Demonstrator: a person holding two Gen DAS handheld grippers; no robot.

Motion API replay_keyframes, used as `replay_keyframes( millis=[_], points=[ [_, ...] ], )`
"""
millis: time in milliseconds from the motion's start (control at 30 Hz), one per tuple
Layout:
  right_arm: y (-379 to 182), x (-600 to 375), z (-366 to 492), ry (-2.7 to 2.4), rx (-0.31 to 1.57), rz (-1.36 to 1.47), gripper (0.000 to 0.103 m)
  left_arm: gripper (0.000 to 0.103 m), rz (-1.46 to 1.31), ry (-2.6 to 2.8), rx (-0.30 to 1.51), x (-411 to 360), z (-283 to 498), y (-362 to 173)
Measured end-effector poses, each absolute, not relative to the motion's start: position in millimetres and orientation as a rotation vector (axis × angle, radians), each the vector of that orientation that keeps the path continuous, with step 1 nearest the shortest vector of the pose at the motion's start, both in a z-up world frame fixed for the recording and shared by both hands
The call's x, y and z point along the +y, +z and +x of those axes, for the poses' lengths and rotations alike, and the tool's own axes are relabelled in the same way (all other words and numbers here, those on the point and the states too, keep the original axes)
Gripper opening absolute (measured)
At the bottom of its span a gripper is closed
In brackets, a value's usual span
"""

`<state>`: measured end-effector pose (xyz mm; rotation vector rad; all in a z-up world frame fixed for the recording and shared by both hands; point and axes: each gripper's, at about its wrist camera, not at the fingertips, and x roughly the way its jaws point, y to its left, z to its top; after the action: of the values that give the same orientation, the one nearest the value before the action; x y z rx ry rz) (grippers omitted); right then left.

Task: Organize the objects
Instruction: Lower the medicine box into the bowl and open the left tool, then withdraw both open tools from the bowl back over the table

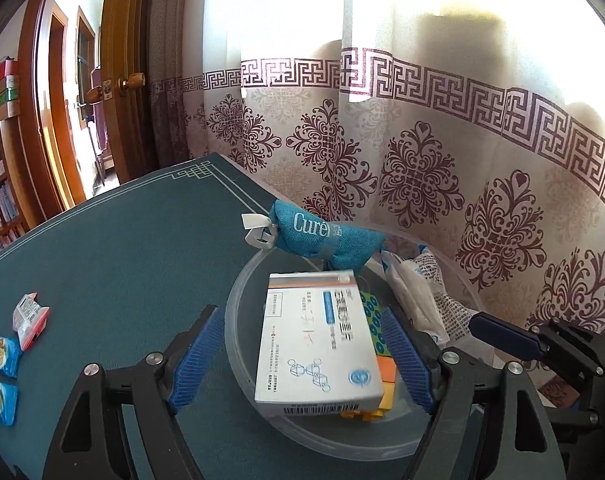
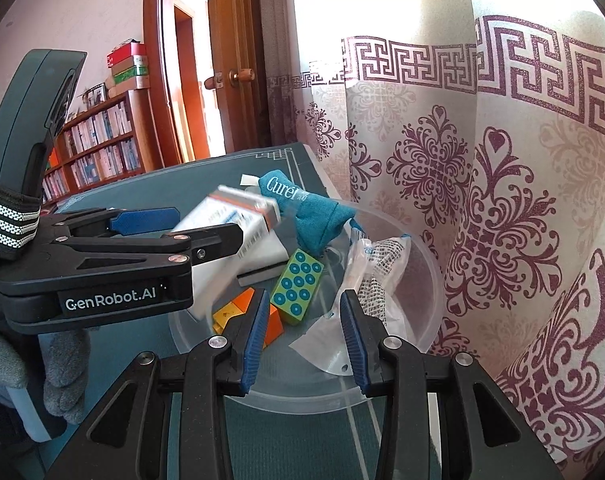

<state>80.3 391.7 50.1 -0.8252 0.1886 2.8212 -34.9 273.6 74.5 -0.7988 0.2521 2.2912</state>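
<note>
On the green table [image 1: 114, 248] by the curtain, my left gripper [image 1: 302, 360] stands released, the box [image 1: 318, 344] lying free between its fingers in the bowl [image 1: 238, 320]. My right gripper [image 2: 304, 340] hangs over the bowl [image 2: 422, 280], narrowly parted, gripping nothing; the box [image 2: 230, 220] sits beyond its left finger.

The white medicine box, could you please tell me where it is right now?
The white medicine box lies in the clear plastic bowl atop the orange blocks, between the open left tongs, just below the teal pouch.
</note>
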Motion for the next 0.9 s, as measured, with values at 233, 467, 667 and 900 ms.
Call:
replay_keyframes(
  millis=[233, 467, 667, 900],
  points=[
    [48.4, 390.4, 79.5, 2.819, 0.185, -0.837, 0.038, 0.085, -0.856, 2.329, 0.206, 252.0, -42.5, 66.7],
    [46.7, 384.5, 77.9, 2.827, 0.174, -0.850, 0.038, 0.092, -0.879, 2.360, 0.216, 241.4, -38.9, 64.0],
    [46.2, 378.9, 78.2, 2.834, 0.161, -0.858, 0.039, 0.093, -0.887, 2.377, 0.213, 229.5, -32.6, 63.3],
    [43.0, 370.6, 77.4, 2.836, 0.141, -0.880, 0.039, 0.094, -0.907, 2.401, 0.184, 209.6, -31.4, 62.5]
  ],
)
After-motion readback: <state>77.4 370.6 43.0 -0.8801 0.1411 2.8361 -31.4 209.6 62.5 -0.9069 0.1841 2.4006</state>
